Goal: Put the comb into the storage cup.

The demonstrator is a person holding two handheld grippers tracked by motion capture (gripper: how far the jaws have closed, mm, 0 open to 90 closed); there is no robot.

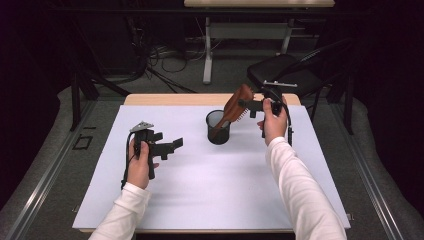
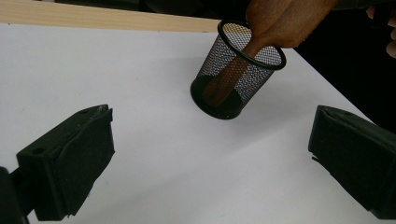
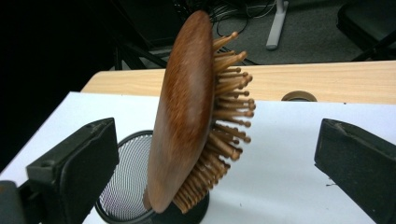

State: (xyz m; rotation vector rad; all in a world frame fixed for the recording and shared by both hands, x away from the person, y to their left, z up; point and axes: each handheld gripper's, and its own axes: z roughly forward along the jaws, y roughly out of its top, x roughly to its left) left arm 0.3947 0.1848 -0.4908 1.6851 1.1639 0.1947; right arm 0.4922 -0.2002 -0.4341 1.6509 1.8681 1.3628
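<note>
A brown wooden hairbrush [image 1: 236, 102] stands handle-down in a black mesh cup [image 1: 218, 131] at the back middle of the white mat, its head leaning to the right above the rim. My right gripper [image 1: 252, 106] is open beside the brush head. In the right gripper view the brush [image 3: 187, 107] stands between the wide-apart jaws, bristles to the right, touching neither pad, with the cup [image 3: 123, 186] below it. My left gripper [image 1: 172, 146] is open over the mat's left side, holding nothing. The left gripper view faces the cup [image 2: 224, 93] and the brush [image 2: 280, 21].
The white mat [image 1: 210, 190] covers a wooden table whose far edge [image 1: 200, 99] shows behind the cup. A black chair [image 1: 285, 70] stands behind the table at the right. Another table's leg [image 1: 207, 50] and cables are on the floor farther back.
</note>
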